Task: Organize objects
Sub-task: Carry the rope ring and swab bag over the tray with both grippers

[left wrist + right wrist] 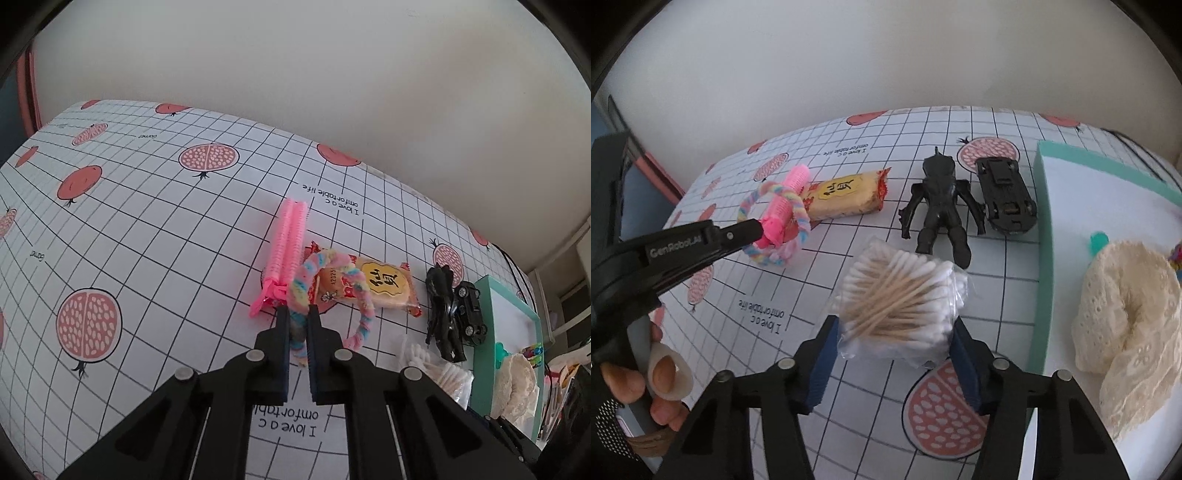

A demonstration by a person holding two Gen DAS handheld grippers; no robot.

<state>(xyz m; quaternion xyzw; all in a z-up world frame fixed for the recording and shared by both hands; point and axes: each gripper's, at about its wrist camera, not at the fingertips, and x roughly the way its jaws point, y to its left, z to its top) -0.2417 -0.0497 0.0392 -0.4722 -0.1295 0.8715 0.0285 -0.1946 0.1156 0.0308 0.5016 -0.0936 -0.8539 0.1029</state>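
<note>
L gripper (298, 314): fingers (282, 332) pressed nearly together, pinching the pastel braided hair ring (317, 266) at its near arc; the loop passes between the pads w/ no gap visible. Ring's far arc lies over the pink hair roller (286, 243) and the snack packet (384, 286). Landmark = snack packet, yellow label, lying flat on the grid-pattern tablecloth (147, 221). Roller touches packet's left end. In the right wrist view the L gripper (759, 225) comes in from the left, tip at the roller (786, 201) and ring (768, 221).

R gripper (894, 332): fingers (822, 354) set partway apart, one at each side of the cotton swab bag (897, 299). Pads sit right at the bag's plastic edges; cannot tell if they press. Bag rests on the cloth, nearer than the packet (846, 197) and to its right.

Right of packet: black figure (938, 206) lying flat, then black toy car (1004, 195) beside it, wheels up. Further right: teal-rimmed tray (1043, 229) holding cream lace fabric (1126, 325).

Person's hand (639, 376) grips the L handle, lower left.
</note>
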